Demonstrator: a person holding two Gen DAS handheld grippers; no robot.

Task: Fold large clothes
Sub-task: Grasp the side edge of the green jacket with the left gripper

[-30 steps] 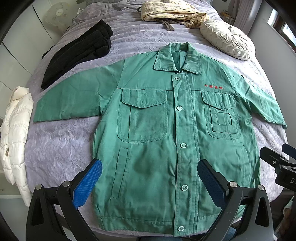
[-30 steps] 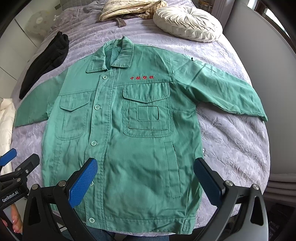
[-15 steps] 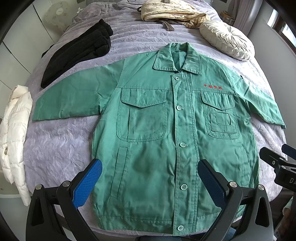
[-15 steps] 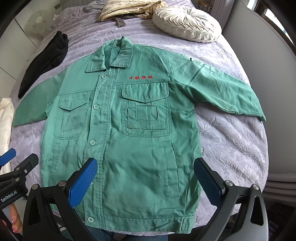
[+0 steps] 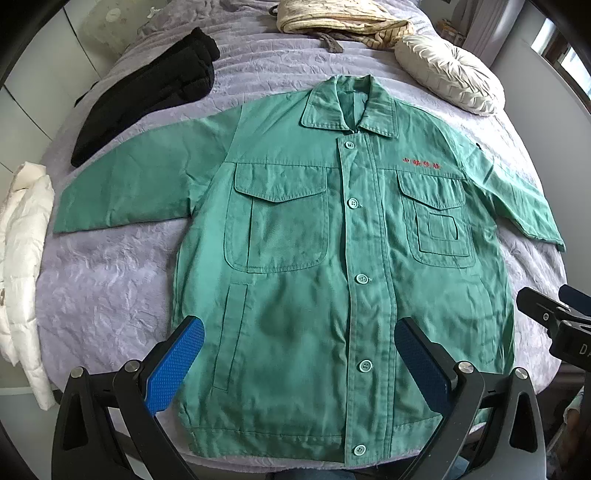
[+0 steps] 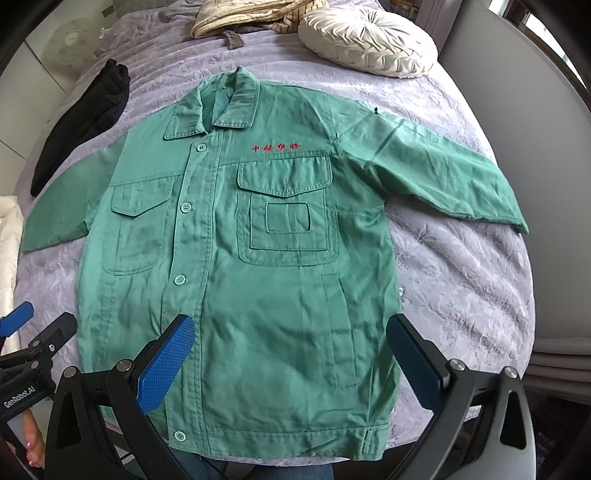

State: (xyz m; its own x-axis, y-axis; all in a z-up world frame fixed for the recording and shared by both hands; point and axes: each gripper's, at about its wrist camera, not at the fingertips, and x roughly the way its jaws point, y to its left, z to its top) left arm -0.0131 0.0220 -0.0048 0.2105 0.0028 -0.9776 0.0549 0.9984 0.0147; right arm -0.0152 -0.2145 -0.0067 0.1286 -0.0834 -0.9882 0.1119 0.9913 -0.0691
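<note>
A green buttoned work jacket [image 5: 314, 266] lies flat, front up, on a lilac bedspread [image 5: 103, 295], collar far, hem near, both sleeves spread out sideways. It also shows in the right wrist view [image 6: 258, 258], with red lettering on its chest. My left gripper [image 5: 299, 354] is open and empty, held above the lower left half of the jacket. My right gripper [image 6: 290, 350] is open and empty, held above the lower right half. Each gripper shows at the edge of the other's view: the right one [image 5: 554, 321], the left one [image 6: 29, 343].
A black garment [image 5: 147, 92] lies at the far left. A white puffer jacket [image 5: 22, 266] hangs at the bed's left edge. A round cream cushion [image 6: 365, 40] and a striped beige bundle [image 5: 340, 18] lie at the far end. A grey wall [image 6: 535, 147] runs along the right.
Both grippers have edged slightly forward over the jacket; the view shifts a little. The jaws stay open and the jacket has not moved.
</note>
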